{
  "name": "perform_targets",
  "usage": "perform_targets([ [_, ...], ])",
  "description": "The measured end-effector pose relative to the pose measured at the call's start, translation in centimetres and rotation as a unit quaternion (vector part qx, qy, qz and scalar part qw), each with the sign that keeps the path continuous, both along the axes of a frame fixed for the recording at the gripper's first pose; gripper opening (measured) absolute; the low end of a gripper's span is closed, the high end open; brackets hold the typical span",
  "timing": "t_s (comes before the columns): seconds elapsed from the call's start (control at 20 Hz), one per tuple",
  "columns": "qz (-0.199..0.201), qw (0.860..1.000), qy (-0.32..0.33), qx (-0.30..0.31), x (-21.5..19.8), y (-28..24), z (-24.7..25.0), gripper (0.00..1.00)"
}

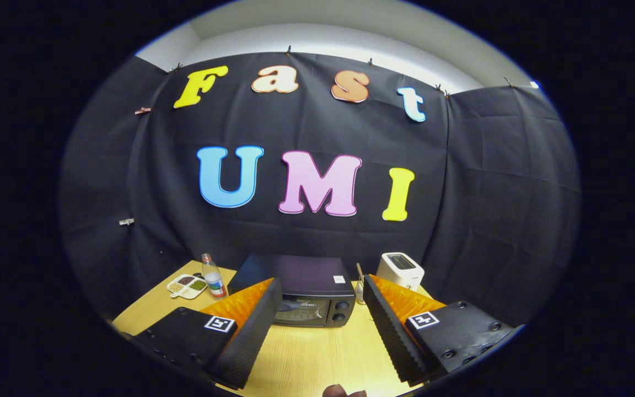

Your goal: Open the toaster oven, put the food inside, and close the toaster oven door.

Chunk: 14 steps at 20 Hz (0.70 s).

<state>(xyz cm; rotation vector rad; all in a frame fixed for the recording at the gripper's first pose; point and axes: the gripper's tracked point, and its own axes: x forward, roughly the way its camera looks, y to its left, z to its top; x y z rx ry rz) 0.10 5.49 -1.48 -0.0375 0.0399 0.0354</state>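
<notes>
Gripper view: the gripper (317, 325) is hovering over the tabletop's (306, 358) near edge, its fingers spread wide and holding nothing. Just beyond them, the toaster oven (309, 295) is sitting mid-table with its door shut. It looks rigid and heavy; the hinged glass door probably wants a pull at its top edge. A sectioned food dish (186, 286) and a bottle (213, 276) are waiting near the far left corner, a white toaster (400, 269) at the far right.
</notes>
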Motion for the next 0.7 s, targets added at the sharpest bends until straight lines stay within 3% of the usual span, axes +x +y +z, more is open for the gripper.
perform_targets([
  [0.35,0.017,0.999,-0.042,0.016,-2.0,1.6,4.1,0.98],
  [0.7,0.02,0.998,-0.05,0.033,-0.1,1.2,4.9,0.97],
])
